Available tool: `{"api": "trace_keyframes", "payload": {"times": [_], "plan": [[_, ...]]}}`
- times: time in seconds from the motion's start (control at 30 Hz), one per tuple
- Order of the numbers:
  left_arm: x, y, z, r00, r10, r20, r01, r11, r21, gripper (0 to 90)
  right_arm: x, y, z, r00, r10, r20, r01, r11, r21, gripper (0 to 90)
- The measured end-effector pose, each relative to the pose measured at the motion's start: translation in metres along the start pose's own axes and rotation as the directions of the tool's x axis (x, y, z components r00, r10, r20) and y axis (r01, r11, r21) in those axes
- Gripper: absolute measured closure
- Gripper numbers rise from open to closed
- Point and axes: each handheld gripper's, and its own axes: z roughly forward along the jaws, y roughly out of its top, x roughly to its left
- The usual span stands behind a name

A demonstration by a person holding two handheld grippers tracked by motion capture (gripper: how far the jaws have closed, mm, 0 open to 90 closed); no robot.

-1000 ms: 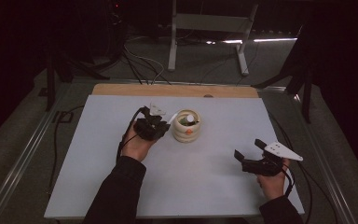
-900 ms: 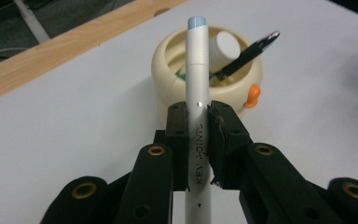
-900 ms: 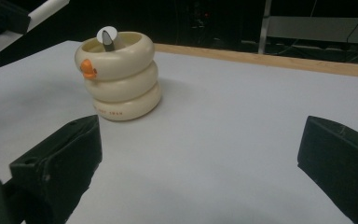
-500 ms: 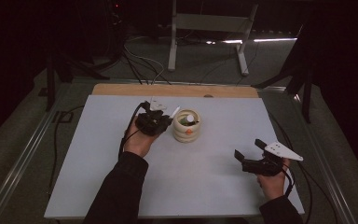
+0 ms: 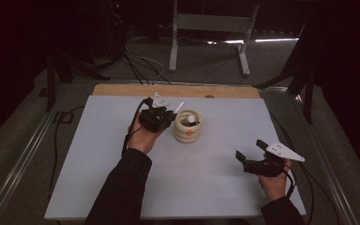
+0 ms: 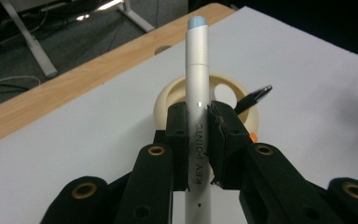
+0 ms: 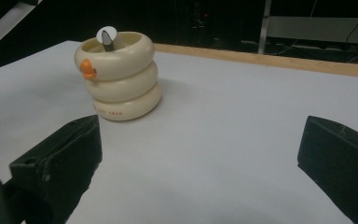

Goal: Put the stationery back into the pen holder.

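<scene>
Gripping a white pen (image 6: 198, 93) in my left gripper (image 5: 161, 115), I'm holding it just beside the cream ringed pen holder (image 5: 188, 127) (mid-table), my right gripper (image 5: 253, 152) idling wide open.

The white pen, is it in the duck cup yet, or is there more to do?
Not yet. Done: a dark pen already stands in the cream duck cup. In hand: the left gripper is shut on the white pen, held just beside the cup's opening. Left: probably lowering it in and letting go. The right gripper waits open on the table.
</scene>
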Motion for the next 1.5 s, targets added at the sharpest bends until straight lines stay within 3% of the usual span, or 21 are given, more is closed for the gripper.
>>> {"api": "trace_keyframes", "payload": {"times": [0.47,1.5], "plan": [[-0.001,0.006,0.010,0.9995,0.025,0.018,-0.024,0.9990,-0.038,79.4,-0.001,0.000,0.000,1.0000,0.000,0.001,0.000,1.000,-0.002,0.1],[-0.005,0.020,0.025,0.9994,0.027,0.023,-0.024,0.9930,-0.116,79.4,-0.001,0.000,0.000,1.0000,-0.001,0.002,0.001,1.000,-0.005,0.1]]}}
